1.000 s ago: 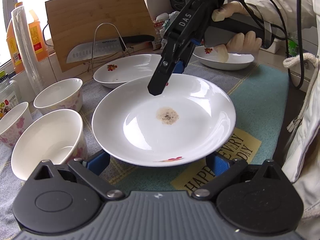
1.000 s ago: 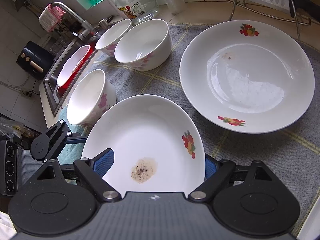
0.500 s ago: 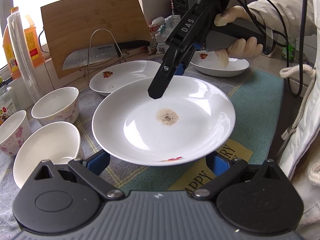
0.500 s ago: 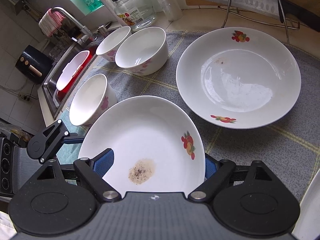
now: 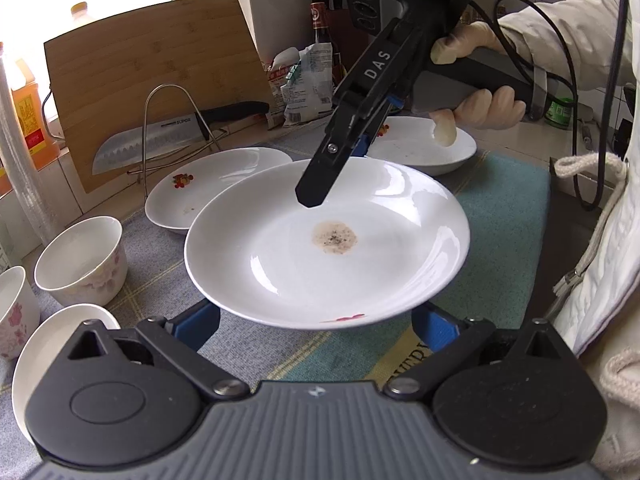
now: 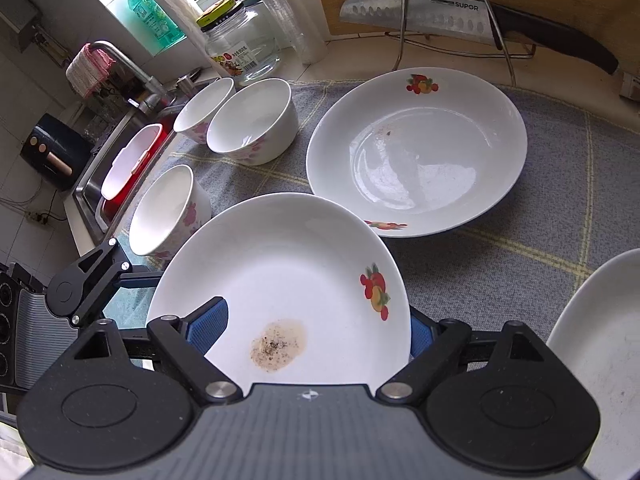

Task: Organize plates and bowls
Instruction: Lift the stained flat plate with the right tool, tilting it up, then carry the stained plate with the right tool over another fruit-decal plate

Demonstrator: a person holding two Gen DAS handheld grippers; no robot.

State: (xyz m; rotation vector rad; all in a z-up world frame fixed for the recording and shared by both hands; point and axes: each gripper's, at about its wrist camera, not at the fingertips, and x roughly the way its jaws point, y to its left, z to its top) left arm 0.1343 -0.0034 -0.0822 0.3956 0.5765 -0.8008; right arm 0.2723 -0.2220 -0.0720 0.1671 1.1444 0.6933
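Note:
A white plate with a brown stain [image 5: 320, 248] is held in the air above the grey mat; it also shows in the right wrist view [image 6: 288, 288]. My right gripper [image 5: 316, 196] is shut on its far rim, one finger lying over the plate. My left gripper [image 5: 316, 320] is wide open, its blue pads either side of the plate's near rim, below it. A second plate with fruit print [image 6: 416, 152] lies on the mat behind, a third [image 5: 420, 146] at the right. Three white floral bowls [image 6: 252, 124] stand at the left.
A bamboo cutting board [image 5: 152, 68] and a knife on a wire rack [image 5: 160, 140] stand at the back. A glass jar [image 6: 240, 48], a roll of plastic cups and the sink [image 6: 116, 160] lie beyond the bowls. The person's body is at the right.
The stained plate has risen higher above the mat with the right gripper, and both views have pulled back a little. The other plates and bowls have stayed put.

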